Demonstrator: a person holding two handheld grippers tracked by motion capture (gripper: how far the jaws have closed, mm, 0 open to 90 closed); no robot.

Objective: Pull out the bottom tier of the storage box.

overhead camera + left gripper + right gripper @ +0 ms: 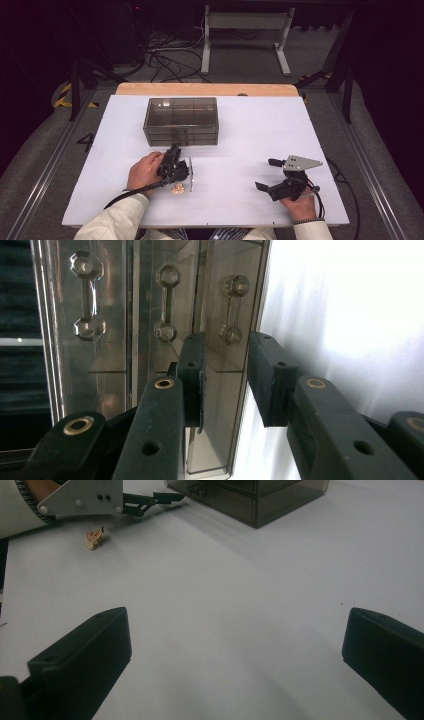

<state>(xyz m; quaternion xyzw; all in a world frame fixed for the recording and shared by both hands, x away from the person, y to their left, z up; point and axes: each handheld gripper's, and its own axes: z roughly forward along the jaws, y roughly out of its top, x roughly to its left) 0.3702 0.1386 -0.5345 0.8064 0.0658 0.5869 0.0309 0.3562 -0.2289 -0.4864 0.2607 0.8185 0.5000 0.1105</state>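
Left gripper (173, 152) is lining up just short of the drawer box (181, 121), jaws partly apart, nothing between them; lowest drawer handle (231, 309) is sitting dead ahead. Best to centre on it before pinching. Right gripper (267, 175) is idling wide apart on the surface (240, 145).

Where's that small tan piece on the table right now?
In the high view the small tan piece lies on the white table at near left, just below the left gripper, well short of the smoky drawer box.
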